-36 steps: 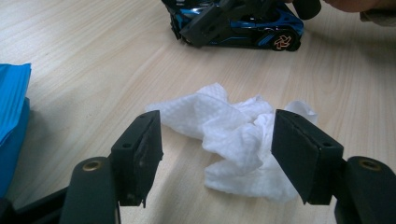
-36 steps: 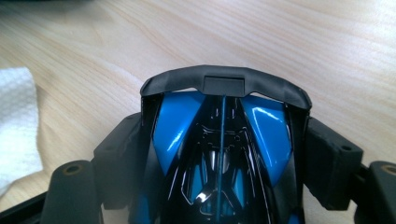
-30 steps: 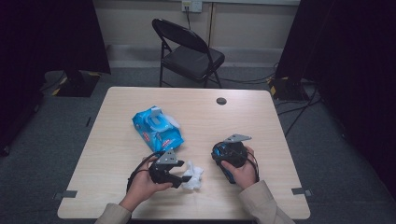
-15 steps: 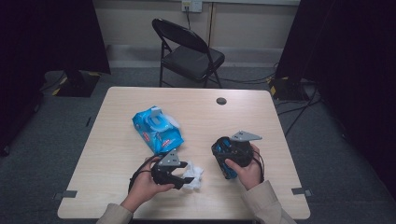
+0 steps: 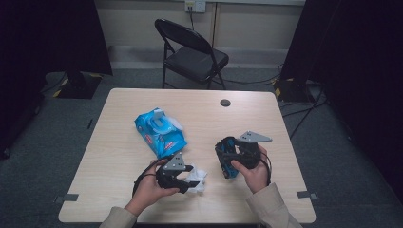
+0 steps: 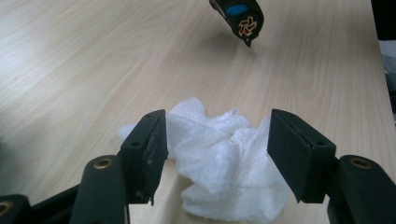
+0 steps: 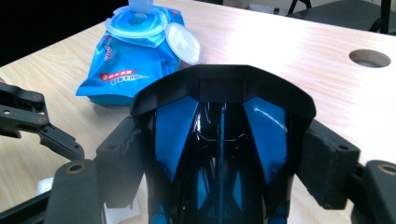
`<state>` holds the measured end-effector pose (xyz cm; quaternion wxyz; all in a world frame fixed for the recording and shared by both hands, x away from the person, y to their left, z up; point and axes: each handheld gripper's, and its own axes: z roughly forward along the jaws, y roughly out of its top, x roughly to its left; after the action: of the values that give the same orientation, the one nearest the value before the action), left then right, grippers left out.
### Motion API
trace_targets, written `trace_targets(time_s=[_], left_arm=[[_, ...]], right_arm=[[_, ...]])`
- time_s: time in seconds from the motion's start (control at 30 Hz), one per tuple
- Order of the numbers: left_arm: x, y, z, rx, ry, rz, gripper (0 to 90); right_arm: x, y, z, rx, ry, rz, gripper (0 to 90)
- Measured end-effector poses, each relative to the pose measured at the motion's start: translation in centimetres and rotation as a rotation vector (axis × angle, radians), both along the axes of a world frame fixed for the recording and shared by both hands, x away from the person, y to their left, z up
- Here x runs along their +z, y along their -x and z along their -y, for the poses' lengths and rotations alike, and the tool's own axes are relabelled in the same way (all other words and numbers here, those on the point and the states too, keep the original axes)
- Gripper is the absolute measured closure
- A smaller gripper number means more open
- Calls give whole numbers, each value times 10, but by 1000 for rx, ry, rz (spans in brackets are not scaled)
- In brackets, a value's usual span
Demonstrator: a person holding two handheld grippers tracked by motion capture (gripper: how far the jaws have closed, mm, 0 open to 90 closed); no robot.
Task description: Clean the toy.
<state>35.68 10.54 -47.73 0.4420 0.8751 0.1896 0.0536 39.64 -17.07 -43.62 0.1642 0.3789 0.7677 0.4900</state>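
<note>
A crumpled white wipe (image 5: 197,178) (image 6: 219,163) lies on the table near its front edge. My left gripper (image 5: 188,182) (image 6: 217,149) is low over it with a jaw on either side. The pads stand apart and do not squeeze it, so the gripper is open. To the right, my right gripper (image 5: 229,160) (image 7: 224,163) is shut on a black and blue toy car (image 5: 223,152) (image 7: 219,135) and holds it above the table. The car's end (image 6: 240,18) hangs beyond the wipe in the left gripper view.
A blue pack of wet wipes (image 5: 159,130) (image 7: 135,56) lies left of centre with its lid flipped up. A round cable hole (image 5: 225,102) (image 7: 370,58) sits near the far edge of the wooden table (image 5: 275,199). A black folding chair (image 5: 192,52) stands behind.
My right hand has lifted the toy car a little higher off the table. The left gripper has stayed around the wipe.
</note>
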Motion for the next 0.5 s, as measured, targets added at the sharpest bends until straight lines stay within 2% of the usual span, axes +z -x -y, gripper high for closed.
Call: trace_targets(time_s=[0.2,0.23,0.3,0.37,0.43,0.5], left_arm=[[-7,1,5,-21,-50,4,439],[-10,1,4,-23,-89,-2,489],[-13,2,3,-30,-100,-14,509],[-19,4,4,-39,-135,-11,536],[-20,5,4,-46,-120,-10,577],[-19,6,4,-63,-129,-20,715]], right_arm=[[2,2,0,15,-14,7,257],[2,3,1,21,-21,6,257],[2,4,2,23,-30,2,257],[2,6,2,29,-35,1,257],[2,7,3,35,-41,-1,257],[3,8,3,40,-46,1,257]])
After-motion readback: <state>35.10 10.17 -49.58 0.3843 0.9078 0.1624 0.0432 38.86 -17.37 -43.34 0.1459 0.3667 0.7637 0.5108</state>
